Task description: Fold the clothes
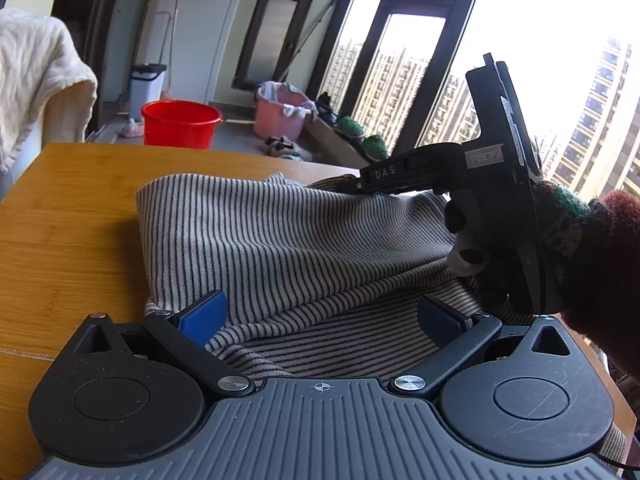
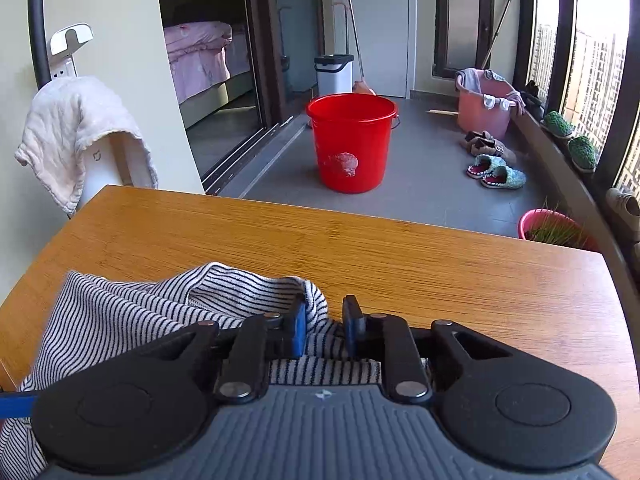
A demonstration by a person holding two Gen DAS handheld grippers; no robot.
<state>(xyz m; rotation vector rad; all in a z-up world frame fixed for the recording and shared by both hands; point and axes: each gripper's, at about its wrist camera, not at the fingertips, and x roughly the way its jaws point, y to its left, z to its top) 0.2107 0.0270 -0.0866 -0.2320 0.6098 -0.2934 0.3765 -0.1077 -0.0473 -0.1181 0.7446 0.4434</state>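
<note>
Right gripper is pinching the far hem of the striped shirt: its blue fingers are nearly together with a bunched bit of striped cloth squeezed between them, so I'd call that grasping the shirt. Best way to do this step, I reckon, is to make sure the pinch has the whole edge thickness and not just the top layer, then lift only enough to clear the wooden table and carry the edge over in one smooth sweep, keeping it taut so the fold line lands straight. Dragging it low would probably just rumple the pile. The left gripper is released, its fingers spread wide with nothing clamped. Taking the shirt as the landmark: it lies crumpled on the near part of the table, the left fingers sit over its near edge, one at its left border and the other over the cloth further right, and whether they touch it I can't tell. The right gripper comes in from the shirt's right side and bites its raised far-right edge. Beyond the shirt the table is bare wood, so there's room to lay the fold down.
</note>
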